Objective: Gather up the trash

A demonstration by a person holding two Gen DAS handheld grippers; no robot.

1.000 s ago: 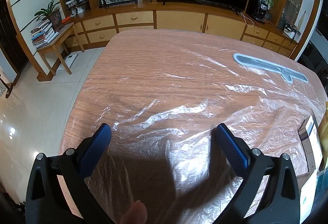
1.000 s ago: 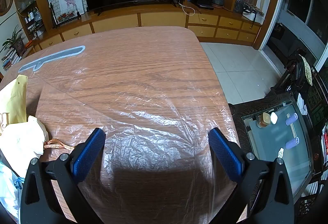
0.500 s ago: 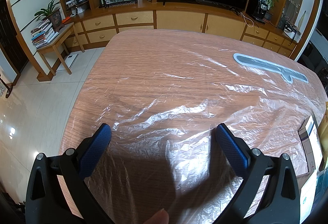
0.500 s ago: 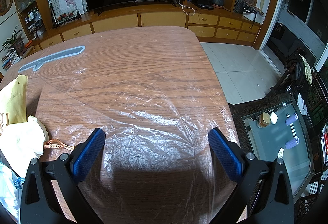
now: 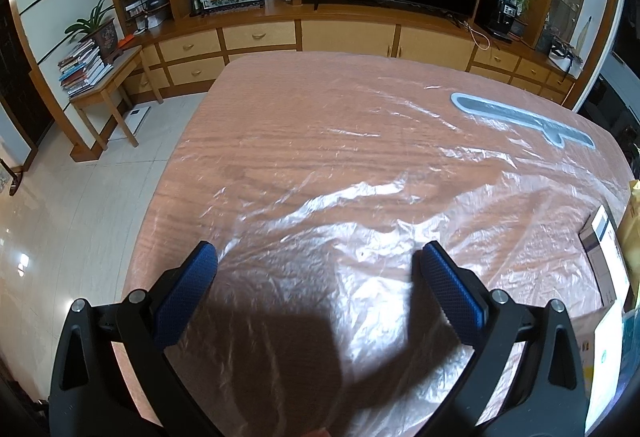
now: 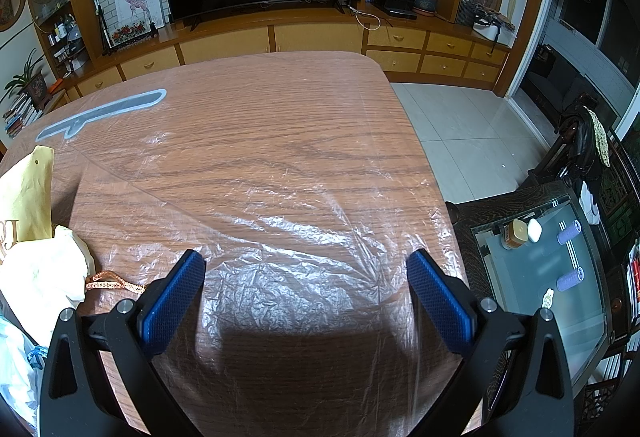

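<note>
Almost nothing has moved since the earlier frames: both tools sit where they were over the counter, and only a fingertip seen earlier at the bottom of the left view has slipped almost out of sight.

The left tool has its blue pads spread wide and holds nothing. The right tool is equally wide open and empty. Both hover over the wooden counter, which is covered by a sheet of clear, wrinkled plastic film.

The trash lies between the two tools, in the middle of the counter's near side. In the right view it sits at the left edge: a yellow bag, a pale crumpled bag with an orange cord trailing toward the left pad, and a white and blue bag below. In the left view the same cluster shows at the right edge as small boxes and a slice of the yellow bag.

The right tool looks nearer, since the cord ends just beside its left pad. Its next move is probably a swing to its left; the left tool would have to swing right.
</note>
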